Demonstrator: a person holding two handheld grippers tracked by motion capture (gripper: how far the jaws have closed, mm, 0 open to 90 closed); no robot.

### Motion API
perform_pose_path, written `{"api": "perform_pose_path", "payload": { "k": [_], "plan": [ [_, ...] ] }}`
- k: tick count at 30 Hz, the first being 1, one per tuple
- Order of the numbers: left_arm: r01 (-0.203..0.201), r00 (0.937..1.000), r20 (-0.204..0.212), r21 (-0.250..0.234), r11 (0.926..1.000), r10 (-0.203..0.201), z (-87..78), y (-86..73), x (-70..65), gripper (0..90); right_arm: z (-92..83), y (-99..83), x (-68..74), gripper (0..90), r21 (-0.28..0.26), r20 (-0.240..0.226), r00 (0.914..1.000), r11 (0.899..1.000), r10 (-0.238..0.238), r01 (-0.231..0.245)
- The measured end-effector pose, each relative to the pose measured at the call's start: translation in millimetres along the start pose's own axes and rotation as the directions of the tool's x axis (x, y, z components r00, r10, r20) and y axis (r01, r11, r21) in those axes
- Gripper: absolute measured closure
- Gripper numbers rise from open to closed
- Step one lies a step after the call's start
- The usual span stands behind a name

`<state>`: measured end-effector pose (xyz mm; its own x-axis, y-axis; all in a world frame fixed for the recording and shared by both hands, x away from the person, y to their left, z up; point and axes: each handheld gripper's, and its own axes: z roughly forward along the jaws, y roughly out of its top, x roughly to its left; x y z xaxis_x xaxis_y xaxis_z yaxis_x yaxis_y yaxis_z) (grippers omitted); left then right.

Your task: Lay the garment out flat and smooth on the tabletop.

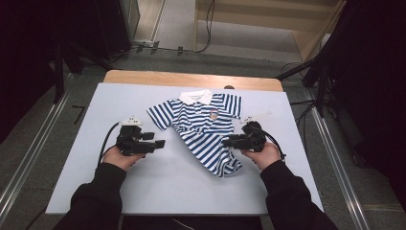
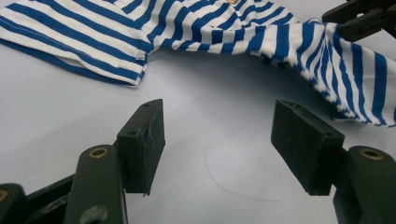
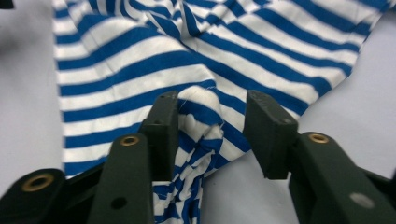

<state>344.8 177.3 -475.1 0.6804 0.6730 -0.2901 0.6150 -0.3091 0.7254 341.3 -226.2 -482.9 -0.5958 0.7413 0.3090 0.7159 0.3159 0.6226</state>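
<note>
A small blue-and-white striped polo shirt (image 1: 203, 124) lies face up on the white table top (image 1: 158, 187), collar at the far side, its lower part rumpled. My right gripper (image 1: 225, 142) lies level at the shirt's right hem. In the right gripper view its jaws stand apart around a bunched fold of the shirt (image 3: 198, 121); the fold rests against the left pad (image 3: 163, 126) and a gap shows at the other. My left gripper (image 1: 162, 143) lies left of the shirt, open over bare table (image 2: 217, 140), with the shirt's sleeve (image 2: 93, 37) beyond it.
A strip of wooden table (image 1: 191, 79) shows past the white top's far edge. A small pale wire-like item (image 1: 256, 117) lies right of the shirt. Metal rails run along the floor on both sides. A thin curved thread (image 2: 224, 182) lies between the left jaws.
</note>
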Motion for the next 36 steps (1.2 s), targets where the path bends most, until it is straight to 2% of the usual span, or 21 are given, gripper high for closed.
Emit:
{"api": "perform_pose_path", "payload": {
  "k": [3, 5, 10, 11, 16, 17, 20, 21, 30, 36],
  "plan": [
    [0.001, 1.0000, 0.000, -0.001, 1.0000, -0.001, -0.7, 0.2, 0.0, 35.5, -7.2, 1.1, 4.7, 48.2, -0.027, 0.000, 0.9999, 1.000, -0.016, 0.016],
    [0.004, 1.0000, 0.000, -0.003, 1.0000, -0.004, -1.0, 0.2, 0.1, 35.5, -18.4, 3.6, 13.9, 46.2, -0.051, 0.002, 0.9995, 0.998, -0.033, 0.033],
    [0.002, 1.0000, 0.000, -0.002, 1.0000, -0.002, -1.4, 0.3, 0.4, 35.5, -27.2, 5.2, 24.3, 44.4, -0.061, -0.006, 0.9988, 0.997, -0.049, 0.048],
    [0.003, 1.0000, 0.000, -0.003, 1.0000, -0.003, -1.6, 0.3, 0.3, 35.5, -29.4, 4.7, 30.3, 43.5, -0.058, -0.013, 0.9982, 0.997, -0.059, 0.058],
    [-0.001, 1.0000, 0.002, -0.008, 1.0000, 0.001, -3.2, 0.7, -0.8, 35.5, -31.8, 1.5, 44.3, 43.2, -0.044, -0.026, 0.9961, 0.996, -0.084, 0.083],
    [-0.003, 1.0000, 0.005, -0.013, 0.9999, 0.003, -3.9, 0.9, -1.7, 35.5, -32.9, -1.5, 51.9, 43.2, -0.036, -0.036, 0.9944, 0.994, -0.100, 0.098],
    [-0.010, 0.9999, 0.010, -0.013, 0.9999, 0.010, -5.8, 1.0, -4.1, 35.5, -33.9, -4.0, 57.7, 43.2, -0.031, -0.041, 0.9928, 0.993, -0.113, 0.112],
    [-0.014, 0.9998, 0.010, -0.014, 0.9998, 0.014, -6.4, 0.9, -5.0, 35.5, -35.0, -7.1, 64.6, 43.2, -0.028, -0.051, 0.9910, 0.992, -0.124, 0.123],
    [-0.031, 0.9988, 0.037, -0.016, 0.9994, 0.032, -9.3, 0.6, -11.1, 35.5, -33.6, -19.2, 88.0, 43.2, -0.010, -0.080, 0.9830, 0.986, -0.165, 0.165],
    [-0.043, 0.9977, 0.051, -0.014, 0.9990, 0.043, -10.3, -0.4, -15.7, 35.5, -27.1, -25.9, 92.0, 43.2, 0.009, -0.083, 0.9804, 0.984, -0.179, 0.180]
  ]
}}
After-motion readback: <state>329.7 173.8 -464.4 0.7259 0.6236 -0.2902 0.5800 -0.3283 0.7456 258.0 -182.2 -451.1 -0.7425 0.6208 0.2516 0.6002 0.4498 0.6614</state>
